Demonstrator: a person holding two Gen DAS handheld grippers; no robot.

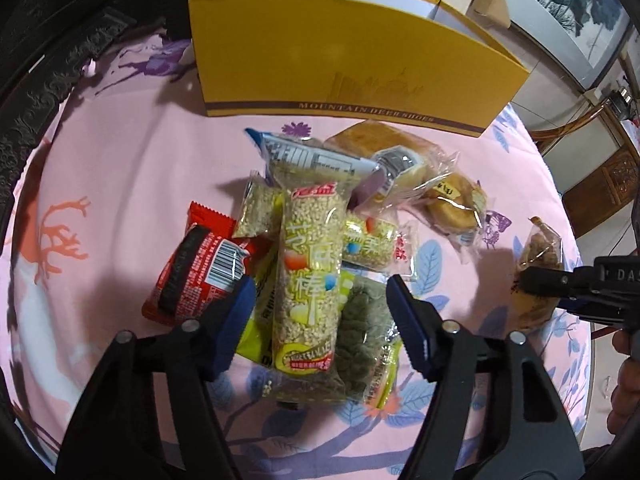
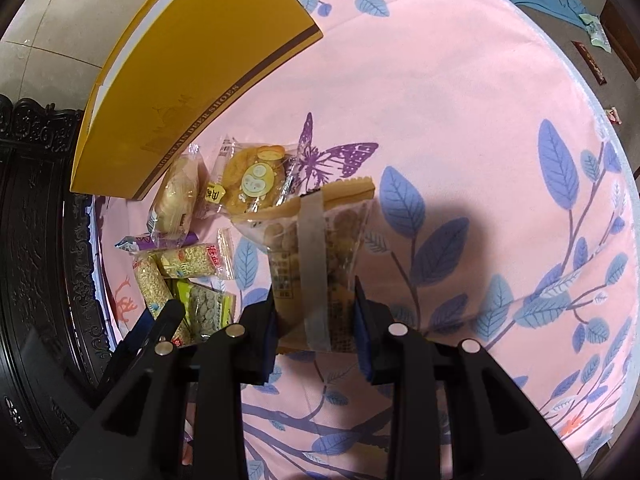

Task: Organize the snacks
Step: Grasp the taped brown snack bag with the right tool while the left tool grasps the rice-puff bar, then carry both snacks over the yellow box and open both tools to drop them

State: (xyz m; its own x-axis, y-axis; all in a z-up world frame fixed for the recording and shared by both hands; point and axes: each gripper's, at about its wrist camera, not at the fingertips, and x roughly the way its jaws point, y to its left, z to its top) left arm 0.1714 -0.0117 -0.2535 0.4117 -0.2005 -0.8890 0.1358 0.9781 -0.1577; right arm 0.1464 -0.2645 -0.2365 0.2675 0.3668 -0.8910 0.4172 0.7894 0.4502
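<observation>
My left gripper (image 1: 322,316) points down over a heap of snack packets, its blue pads standing apart on either side of a long puffed-rice bar (image 1: 310,272) and a green-snack packet (image 1: 360,332). I see no pad pressing on them. A red packet (image 1: 196,268) lies just left of the left pad. My right gripper (image 2: 316,316) is shut on a clear tan packet of fried snacks (image 2: 316,248), held above the cloth; in the left wrist view that right gripper (image 1: 532,284) shows at the right edge. The open yellow shoe box (image 1: 352,60) stands behind the heap.
Wrapped breads (image 1: 456,200) and a cartoon-printed cake (image 2: 252,180) lie between the heap and the yellow box (image 2: 192,80). The round table's pink floral cloth (image 2: 460,100) spreads to the right. Dark carved furniture (image 2: 36,240) borders the left. Loose packets (image 2: 592,60) lie beyond the table's edge.
</observation>
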